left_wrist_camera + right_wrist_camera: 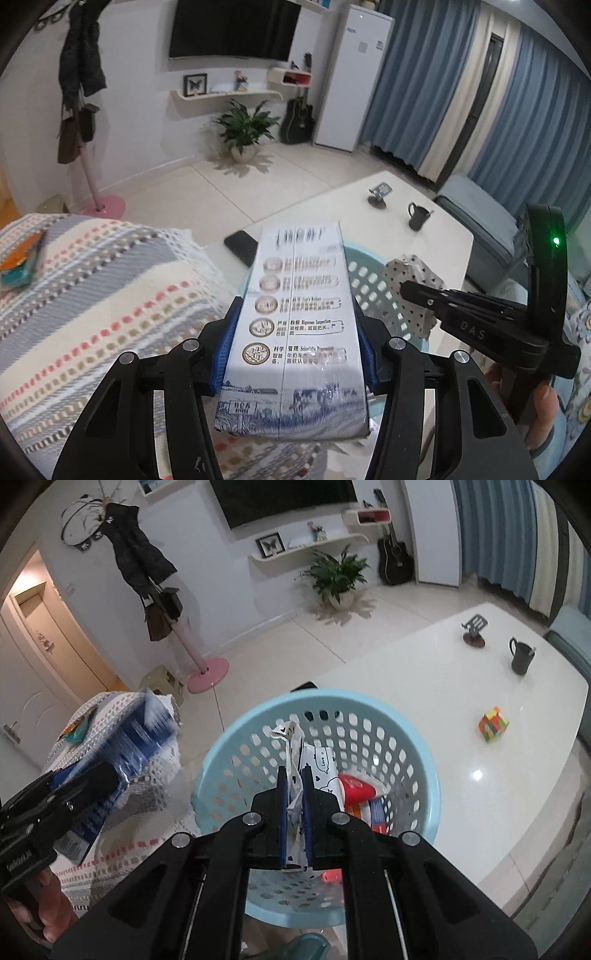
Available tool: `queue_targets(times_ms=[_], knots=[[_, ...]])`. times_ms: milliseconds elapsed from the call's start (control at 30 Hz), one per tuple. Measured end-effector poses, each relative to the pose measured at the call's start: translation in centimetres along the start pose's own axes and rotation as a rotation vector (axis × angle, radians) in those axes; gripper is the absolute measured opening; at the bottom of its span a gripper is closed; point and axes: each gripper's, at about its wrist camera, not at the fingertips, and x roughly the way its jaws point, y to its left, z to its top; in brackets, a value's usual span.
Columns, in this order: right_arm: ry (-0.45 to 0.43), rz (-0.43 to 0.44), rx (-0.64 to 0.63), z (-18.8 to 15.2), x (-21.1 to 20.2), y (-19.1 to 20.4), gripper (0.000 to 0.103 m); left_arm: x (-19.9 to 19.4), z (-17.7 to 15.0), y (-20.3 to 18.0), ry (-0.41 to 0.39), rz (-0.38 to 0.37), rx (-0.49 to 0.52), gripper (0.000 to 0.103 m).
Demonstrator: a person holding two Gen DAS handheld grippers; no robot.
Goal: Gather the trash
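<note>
White glossy surface (424, 686) carries a pale blue perforated plastic basket (229, 746) near its left end. Left of it, above a striped knitted blanket (92, 280), the left gripper (293, 350) has its jaws clamped on a blue-and-white milk carton (299, 295). Over the basket, the right gripper (295, 812) pinches a crumpled white heart-printed wrapper (293, 746) between narrow jaws.

Basket (424, 775) on the table (443, 686) edge, mug (521, 660) behind it, blanket (92, 295) left.
</note>
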Motion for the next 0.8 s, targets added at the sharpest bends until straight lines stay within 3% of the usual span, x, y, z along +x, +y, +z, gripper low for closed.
queue_targets(times_ms=[100,167,233,533,800], knots=[[0.015,0.005,0.018,-0.1,0.3,-0.5,0.015,0.3,-0.2,-0.1,0.008,-0.003,0.003,0.059],[0.015,0.001,0.029,-0.3,0.3,-0.7,0.037,0.4,-0.3,-0.2,0.01,-0.005,0.001,0.063],[0.003,-0.003,0.035,-0.3,0.0,-0.7,0.052,0.1,-0.4,0.0,0.01,-0.009,-0.004,0.066],[0.014,0.003,-0.007,-0.2,-0.2,1.4,0.052,-1.4,-1.8,2.5,0.007,-0.018,-0.061,0.076],[0.007,0.036,-0.086,-0.1,-0.3,5.6,0.054,-3.9,-2.8,5.7,-0.029,0.006,-0.137,0.079]])
